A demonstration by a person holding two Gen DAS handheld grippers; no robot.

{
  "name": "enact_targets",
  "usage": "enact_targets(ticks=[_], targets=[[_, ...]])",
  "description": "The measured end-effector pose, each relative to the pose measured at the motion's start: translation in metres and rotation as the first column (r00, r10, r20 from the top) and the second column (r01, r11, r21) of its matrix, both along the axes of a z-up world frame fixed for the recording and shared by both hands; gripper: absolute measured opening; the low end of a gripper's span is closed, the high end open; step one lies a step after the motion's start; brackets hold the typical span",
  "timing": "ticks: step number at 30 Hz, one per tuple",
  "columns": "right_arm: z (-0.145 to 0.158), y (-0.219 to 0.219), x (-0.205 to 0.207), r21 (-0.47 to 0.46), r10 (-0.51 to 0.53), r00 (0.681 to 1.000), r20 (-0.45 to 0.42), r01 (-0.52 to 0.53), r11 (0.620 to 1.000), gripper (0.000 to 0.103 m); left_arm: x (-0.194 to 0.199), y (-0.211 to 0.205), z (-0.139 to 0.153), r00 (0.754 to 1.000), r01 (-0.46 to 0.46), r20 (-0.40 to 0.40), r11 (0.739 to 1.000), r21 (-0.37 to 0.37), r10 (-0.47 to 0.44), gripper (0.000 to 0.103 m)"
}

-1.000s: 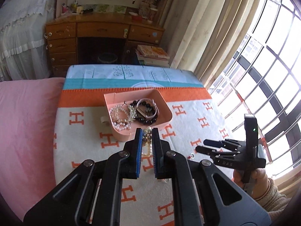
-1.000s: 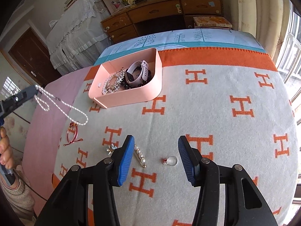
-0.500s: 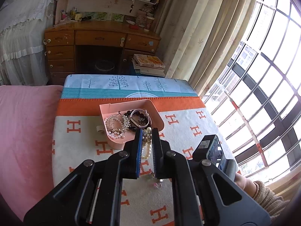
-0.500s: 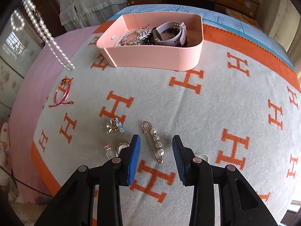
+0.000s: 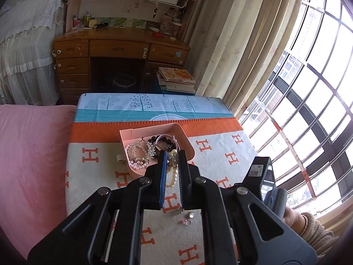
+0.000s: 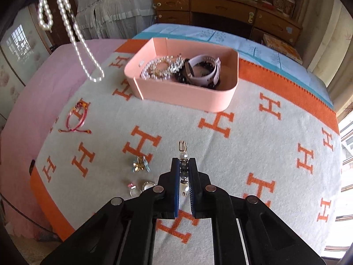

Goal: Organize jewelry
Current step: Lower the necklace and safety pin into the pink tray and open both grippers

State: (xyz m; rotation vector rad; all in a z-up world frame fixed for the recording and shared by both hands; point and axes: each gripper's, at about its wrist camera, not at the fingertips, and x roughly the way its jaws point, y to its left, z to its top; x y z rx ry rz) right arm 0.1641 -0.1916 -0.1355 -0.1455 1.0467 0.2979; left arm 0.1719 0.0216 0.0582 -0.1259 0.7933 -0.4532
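My left gripper (image 5: pixel 171 154) is shut on a white pearl necklace (image 5: pixel 172 172), holding it high above the blanket; its strand also hangs in the right wrist view (image 6: pixel 75 35), left of the pink tray (image 6: pixel 229 97). The tray (image 5: pixel 189 145) holds pearl jewelry, black beads and a white watch (image 6: pixel 205 66). My right gripper (image 6: pixel 183 162) is low on the blanket, jaws closed around a pearl brooch pin (image 6: pixel 183 152). A blue-gold clip (image 6: pixel 140 164), two rings (image 6: pixel 140 187) and a red cord bracelet (image 6: pixel 76 118) lie to its left.
The orange-and-white H-patterned blanket (image 6: pixel 275 145) covers the bed, with pink bedding (image 5: pixel 30 154) to the left. A wooden desk (image 5: pixel 119 50) and stacked books (image 5: pixel 176 77) stand beyond the bed's far end. Window bars (image 5: pixel 308 101) run along the right.
My left gripper has risen with the pearl necklace toward the tray. My right gripper has moved down over the brooch pin and closed its jaws around it.
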Motion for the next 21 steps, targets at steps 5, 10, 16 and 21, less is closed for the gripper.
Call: enact_targets(ticks=[5, 10, 16, 21], targets=[[0.059, -0.010, 0.019, 0.093, -0.076, 0.991, 0.109, 0.066, 0.993, 0.008, 0.007, -0.009, 0.017, 0.998, -0.016, 0.064, 1.000, 0.011, 0.015, 0.007], [0.094, -0.023, 0.055, 0.190, -0.176, 0.974, 0.145, 0.147, 0.971, 0.008, 0.020, -0.019, 0.021, 0.992, -0.051, 0.120, 0.998, 0.028, 0.047, 0.007], [0.087, -0.026, 0.100, 0.239, -0.243, 0.964, 0.107, 0.212, 0.948, 0.008, 0.054, -0.030, -0.012, 0.992, -0.097, 0.082, 0.993, 0.061, 0.091, 0.007], [0.062, -0.023, 0.125, 0.239, -0.250, 0.967, 0.052, 0.231, 0.943, 0.008, 0.089, -0.034, -0.048, 0.995, -0.101, 0.009, 0.993, 0.054, 0.100, 0.007]])
